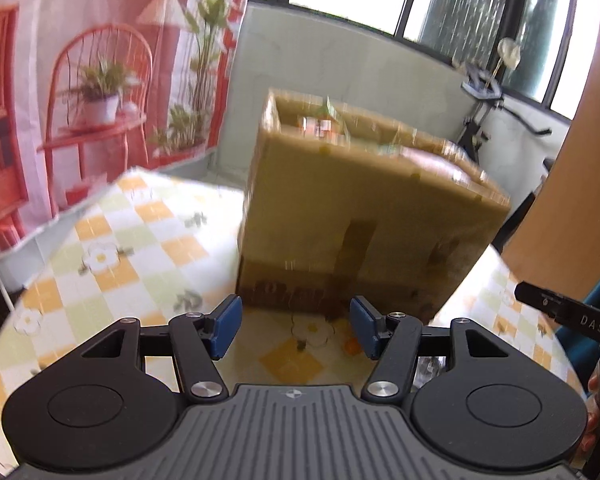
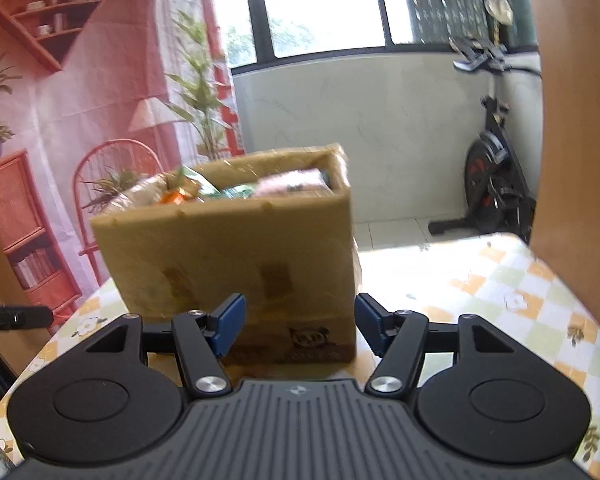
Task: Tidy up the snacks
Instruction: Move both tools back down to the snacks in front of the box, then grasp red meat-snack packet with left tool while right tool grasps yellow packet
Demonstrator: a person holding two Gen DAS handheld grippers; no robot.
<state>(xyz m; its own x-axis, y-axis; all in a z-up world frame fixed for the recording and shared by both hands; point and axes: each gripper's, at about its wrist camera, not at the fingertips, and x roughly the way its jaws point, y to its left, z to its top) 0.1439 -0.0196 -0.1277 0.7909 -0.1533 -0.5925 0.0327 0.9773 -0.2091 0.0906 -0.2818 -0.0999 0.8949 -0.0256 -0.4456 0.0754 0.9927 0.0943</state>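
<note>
Both left tongs and right tongs, jaws apart and empty, face the snack-filled cardboard box standing just ahead on the checked worktop, neither plainly nearer.

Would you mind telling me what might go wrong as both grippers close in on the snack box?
1. The cardboard box is packed to its rim with snack packets; nudging it might spill some.
2. It stands near the table edge, so a push could slide it off.
3. The left gripper and right gripper, both with open jaws, work close together and could collide.
</note>
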